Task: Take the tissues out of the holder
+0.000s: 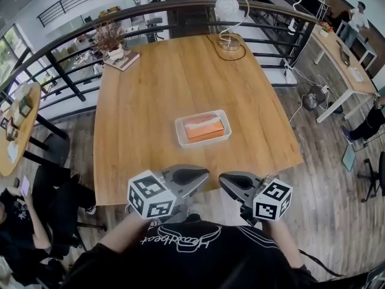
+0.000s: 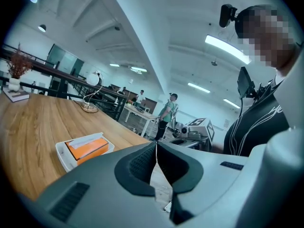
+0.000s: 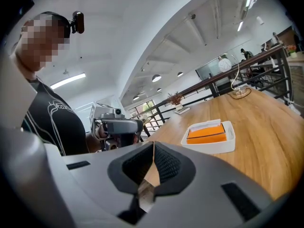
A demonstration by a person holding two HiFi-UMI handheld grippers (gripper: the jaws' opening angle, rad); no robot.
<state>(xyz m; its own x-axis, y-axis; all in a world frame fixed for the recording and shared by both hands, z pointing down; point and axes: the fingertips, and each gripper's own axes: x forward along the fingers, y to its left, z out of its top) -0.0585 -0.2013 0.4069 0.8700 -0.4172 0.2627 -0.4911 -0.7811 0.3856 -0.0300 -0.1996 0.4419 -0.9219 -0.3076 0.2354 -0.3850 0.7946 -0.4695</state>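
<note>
A white holder point(image 1: 180, 138) sits in the middle of the wooden table point(image 1: 144, 101). An orange pack of tissues point(image 1: 204, 129) lies in it, with a white sheet showing on top. The holder point(image 2: 62, 156) and the pack point(image 2: 86, 147) show at lower left in the left gripper view. In the right gripper view the holder point(image 3: 227, 145) and the pack point(image 3: 206, 133) lie to the right. My left gripper point(image 1: 204, 174) and right gripper point(image 1: 222, 180) hover at the table's near edge, tips facing each other, both shut and empty. Both jaw pairs touch, left gripper point(image 2: 156, 144) and right gripper point(image 3: 153, 144) alike.
A glass lamp point(image 1: 230, 18) with its cable stands at the table's far edge. A potted plant point(image 1: 110, 40) on a book sits at the far left corner. A black railing point(image 1: 72, 77) runs behind. Another person point(image 1: 18, 221) sits lower left, and desks point(image 1: 340, 56) stand right.
</note>
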